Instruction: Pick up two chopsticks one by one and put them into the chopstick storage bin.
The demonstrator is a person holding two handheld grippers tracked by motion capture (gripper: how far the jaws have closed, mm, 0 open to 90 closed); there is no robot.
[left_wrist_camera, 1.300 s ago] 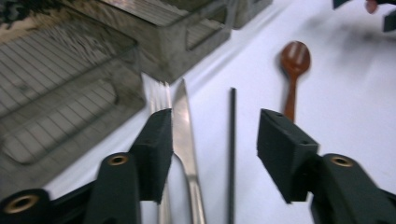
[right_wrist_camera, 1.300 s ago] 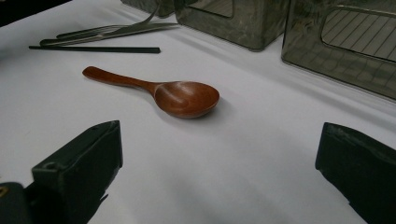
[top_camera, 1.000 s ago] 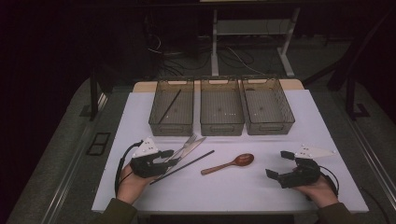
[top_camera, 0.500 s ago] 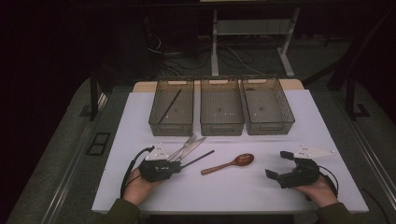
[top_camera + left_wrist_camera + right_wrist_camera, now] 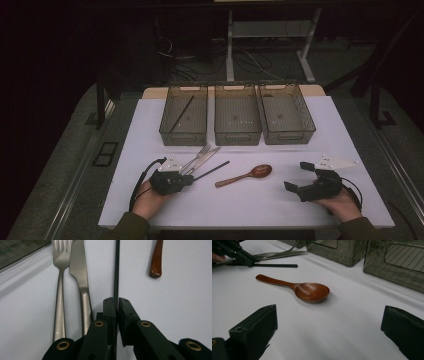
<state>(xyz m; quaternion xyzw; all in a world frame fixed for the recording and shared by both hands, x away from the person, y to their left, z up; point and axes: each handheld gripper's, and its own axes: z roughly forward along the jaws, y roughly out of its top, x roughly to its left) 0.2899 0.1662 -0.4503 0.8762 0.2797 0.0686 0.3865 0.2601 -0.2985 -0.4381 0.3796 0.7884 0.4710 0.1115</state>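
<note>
**Left gripper clamped on chopstick; right gripper wide apart near spoon**

High view. A white table (image 5: 150, 130) fills the centre of the frame. Three clear bins stand in a row at upper centre: the left bin (image 5: 183, 114) holds one dark stick lying diagonally; the middle bin (image 5: 237, 114) and the right bin (image 5: 286, 113) appear bare. At lower left, the left gripper (image 5: 189, 178) sits in a hand on the table, its jaws closed on the near end of a black chopstick (image 5: 212, 170) that runs up and to the right. A fork (image 5: 198, 155) and a knife (image 5: 206, 157) lie side by side just above the chopstick. A wooden spoon (image 5: 245, 175) lies at lower centre, bowl to the right. At lower right, the right gripper (image 5: 296, 177) rests in the other hand, jaws spread, well apart from the spoon.

Left gripper view. The two jaws rise from the bottom centre and are pressed together on the chopstick (image 5: 116, 270), which runs straight up the frame. The knife (image 5: 80, 277) and the fork (image 5: 59, 290) lie parallel at left. The spoon's handle end (image 5: 156, 260) shows at upper right.

Right gripper view. The jaws stand far apart at lower left and lower right, holding nothing. The spoon (image 5: 304, 288) lies at centre, between and beyond them. The left gripper (image 5: 249, 263) shows at upper left, gripping the chopstick (image 5: 275, 265). Bins (image 5: 397, 262) line the upper right.
</note>
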